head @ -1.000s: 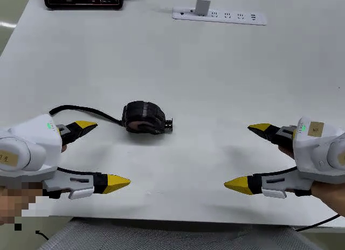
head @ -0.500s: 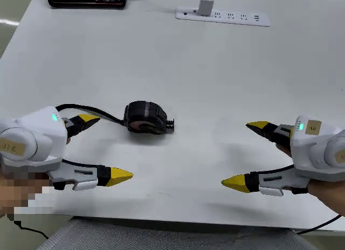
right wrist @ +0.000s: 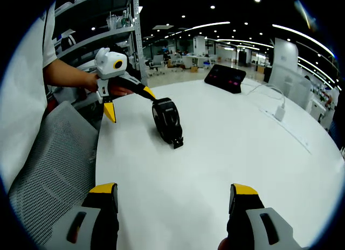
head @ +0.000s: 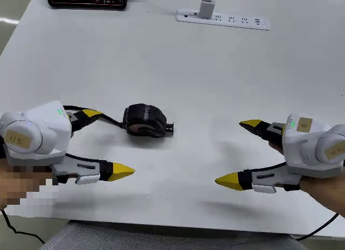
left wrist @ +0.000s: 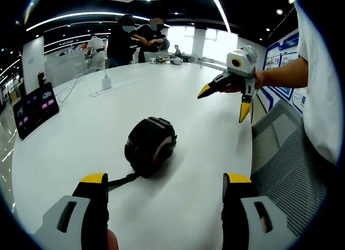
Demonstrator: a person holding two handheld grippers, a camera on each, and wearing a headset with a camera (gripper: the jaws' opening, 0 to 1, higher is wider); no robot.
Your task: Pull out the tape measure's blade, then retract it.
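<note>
The table offers no hold. The tape measure lies loose on its side, left of the middle, so I judge that a pull on the blade drags the whole case along unless one gripper clamps it first. The left gripper stands wide open and empty, just beside the case. The right gripper is spread as wide, holds nothing and sits well apart to the right. Pointed jaws closing on a rounded case could skate off it. A black strap trails from the case toward the left gripper's far jaw. I cannot tell whether they touch, but it could snag a closing jaw. The hook at the blade's end faces the right gripper and sits low to the table. It looks easy to miss or let slip, and a blade let go would whip back hard.

The table is a broad, smooth white slab with a faint sheen. The grippers have white plastic bodies and black jaws ending in tapered yellow tips. The case is squat, rounded, black and ridged, rubbery by the look of it, with a brownish round panel on its upward face. The strap is a thin, limp cord, and the hook is a small dark tab
</note>
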